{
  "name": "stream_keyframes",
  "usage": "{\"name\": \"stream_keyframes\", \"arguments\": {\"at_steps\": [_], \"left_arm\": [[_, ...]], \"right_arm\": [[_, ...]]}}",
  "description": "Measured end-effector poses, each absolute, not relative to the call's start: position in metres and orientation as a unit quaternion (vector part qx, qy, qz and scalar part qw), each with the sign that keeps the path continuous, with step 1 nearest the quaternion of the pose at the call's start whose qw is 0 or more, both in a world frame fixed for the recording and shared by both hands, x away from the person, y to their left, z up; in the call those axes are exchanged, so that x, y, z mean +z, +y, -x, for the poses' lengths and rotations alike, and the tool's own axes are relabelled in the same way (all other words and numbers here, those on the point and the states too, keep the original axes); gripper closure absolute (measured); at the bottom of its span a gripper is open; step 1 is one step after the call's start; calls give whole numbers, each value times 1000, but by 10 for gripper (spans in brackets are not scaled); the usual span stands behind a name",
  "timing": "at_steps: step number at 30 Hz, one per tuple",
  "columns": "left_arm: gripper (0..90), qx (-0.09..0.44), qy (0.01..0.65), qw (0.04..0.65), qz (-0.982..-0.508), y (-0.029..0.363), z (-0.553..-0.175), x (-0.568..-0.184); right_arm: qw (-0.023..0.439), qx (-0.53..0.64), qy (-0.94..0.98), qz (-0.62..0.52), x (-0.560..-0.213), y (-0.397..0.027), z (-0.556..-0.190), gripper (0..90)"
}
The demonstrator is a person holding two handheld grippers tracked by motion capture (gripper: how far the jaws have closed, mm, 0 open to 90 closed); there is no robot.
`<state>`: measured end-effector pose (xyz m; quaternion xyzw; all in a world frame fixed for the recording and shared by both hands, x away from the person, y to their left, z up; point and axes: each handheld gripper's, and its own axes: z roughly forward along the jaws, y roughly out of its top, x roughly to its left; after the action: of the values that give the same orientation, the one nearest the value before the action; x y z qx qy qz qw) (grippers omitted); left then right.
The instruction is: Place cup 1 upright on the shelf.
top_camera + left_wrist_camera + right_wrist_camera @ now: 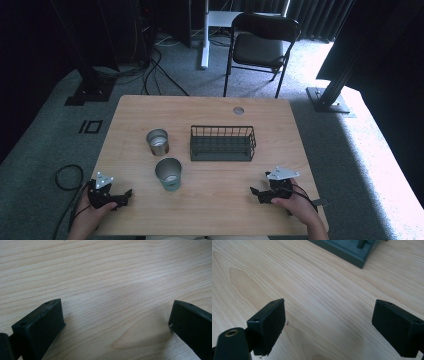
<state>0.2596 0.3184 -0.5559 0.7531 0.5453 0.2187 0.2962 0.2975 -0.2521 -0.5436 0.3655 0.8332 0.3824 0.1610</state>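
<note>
Cups (168, 173) at twelve o'clock look like light, stiff, slippery metal, best pinched at the rim; both grippers gape, empty.

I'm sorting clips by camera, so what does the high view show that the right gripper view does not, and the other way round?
The high view takes in the two metal cups, the whole wire basket, the left hand-held gripper, a folding chair and the carpeted floor. The right gripper view gives a close look at the right hand-held gripper, its jaws wide apart with nothing between them. Both show the wooden table, that gripper, and the basket, of which the right gripper view catches a base corner.
</note>
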Motion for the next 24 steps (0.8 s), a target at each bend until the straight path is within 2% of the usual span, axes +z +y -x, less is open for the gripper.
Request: {"name": "stream_keyframes", "arguments": {"at_steps": [24], "left_arm": [[4,219,546,297,-752,318,-260,-556]], "right_arm": [[139,397,852,-310,-536,-208,-305,127]]}}
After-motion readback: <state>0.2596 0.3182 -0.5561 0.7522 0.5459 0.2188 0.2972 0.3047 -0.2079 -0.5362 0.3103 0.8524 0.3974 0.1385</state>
